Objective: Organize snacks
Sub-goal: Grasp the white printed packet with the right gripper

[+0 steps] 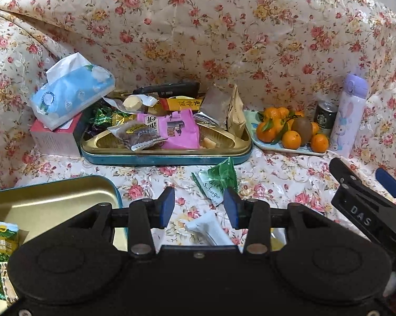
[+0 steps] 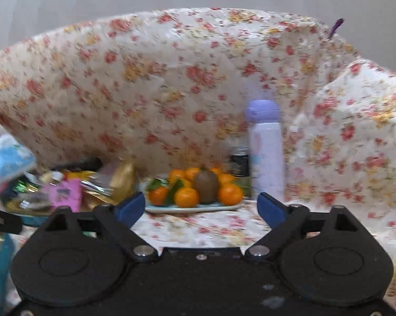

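Observation:
A blue tin (image 1: 166,158) with a gold inside stands mid-table, heaped with wrapped snacks, a pink packet (image 1: 180,129) among them. A second gold-lined tin (image 1: 53,196) lies near left with green packets (image 1: 7,237) at its near end. On the cloth lie a green-and-white packet (image 1: 220,183) and a white packet (image 1: 211,230). My left gripper (image 1: 200,208) hovers open above these two, nothing pressed between its blue pads. My right gripper (image 2: 201,210) is wide open and empty, facing the fruit plate; its body shows at the right of the left wrist view (image 1: 369,205).
A blue tissue pack (image 1: 71,92) rests on a pink box (image 1: 55,137) left of the heaped tin. At the right stand a plate of oranges with a kiwi (image 1: 290,131), a dark can (image 1: 325,115) and a lilac bottle (image 1: 349,113). Floral cloth covers table and backdrop.

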A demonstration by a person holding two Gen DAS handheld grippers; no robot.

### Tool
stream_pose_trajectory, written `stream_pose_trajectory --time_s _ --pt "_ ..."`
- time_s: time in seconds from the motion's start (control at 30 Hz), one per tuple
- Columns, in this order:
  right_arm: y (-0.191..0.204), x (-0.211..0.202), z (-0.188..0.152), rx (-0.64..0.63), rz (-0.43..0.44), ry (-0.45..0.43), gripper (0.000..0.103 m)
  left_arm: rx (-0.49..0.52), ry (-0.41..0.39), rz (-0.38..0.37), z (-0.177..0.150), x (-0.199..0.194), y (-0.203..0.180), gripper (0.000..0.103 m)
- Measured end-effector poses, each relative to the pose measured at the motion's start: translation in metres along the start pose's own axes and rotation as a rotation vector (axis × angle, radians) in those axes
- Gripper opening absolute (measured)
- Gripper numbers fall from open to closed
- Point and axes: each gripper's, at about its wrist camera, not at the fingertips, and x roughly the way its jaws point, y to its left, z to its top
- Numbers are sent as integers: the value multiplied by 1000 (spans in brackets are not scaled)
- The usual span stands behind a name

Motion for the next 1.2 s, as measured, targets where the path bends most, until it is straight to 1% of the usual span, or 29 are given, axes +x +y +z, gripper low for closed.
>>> stream_pose_trajectory --time_s 0.07,0.1,0.13,0.17,0.2,0.23,0.27,0.3,0.37,0.43,0.5,0.53,0.67,0.8,0.9,1.03,1.1,1.17,1.2 --pt "-6 3 2 61 68 48 97 6 -16 41 0 0 -2 51" --pt "-9 5 3 75 80 78 96 1 -35 73 -1 -1 -4 52" --pt "-9 6 3 75 64 90 96 -2 -52 104 -3 -2 -4 52" --pt "-9 6 2 60 30 87 95 -4 -68 134 -5 -3 -4 52" --pt "-8 5 0 47 -7 84 95 -3 -72 148 -6 -3 -4 52" --pt "-8 5 -1 43 -54 86 93 5 -66 149 -6 -2 -3 52" --pt "-8 3 -4 49 -80 96 91 13 -54 138 -6 -1 -2 52" --pt "-11 4 -5 60 -79 125 89 21 -37 120 -6 0 -2 52" --pt "-18 13 -6 92 -40 222 80 20 -2 107 -7 4 -1 52" --pt "-23 23 -8 110 -13 312 76 14 43 106 -8 10 0 52" --pt "-27 32 -11 136 10 381 72 6 85 98 -10 16 0 52" --pt "-30 38 -12 158 22 422 67 0 105 95 -11 19 1 52" --pt "-34 51 -15 232 69 522 65 4 159 81 -16 25 0 51" --pt "-26 58 -23 243 74 564 64 2 186 81 -18 31 0 51" --pt "-20 64 -27 214 60 559 63 -4 220 62 -17 35 2 51" --pt "-15 63 -27 164 57 562 62 -27 246 68 -16 40 5 51" --pt "-18 58 -26 151 63 559 54 -42 263 61 -15 42 8 51" --pt "-21 54 -28 127 71 554 39 -53 277 54 -14 44 9 51" --pt "-23 52 -28 114 67 552 39 -51 285 49 -14 45 9 50"
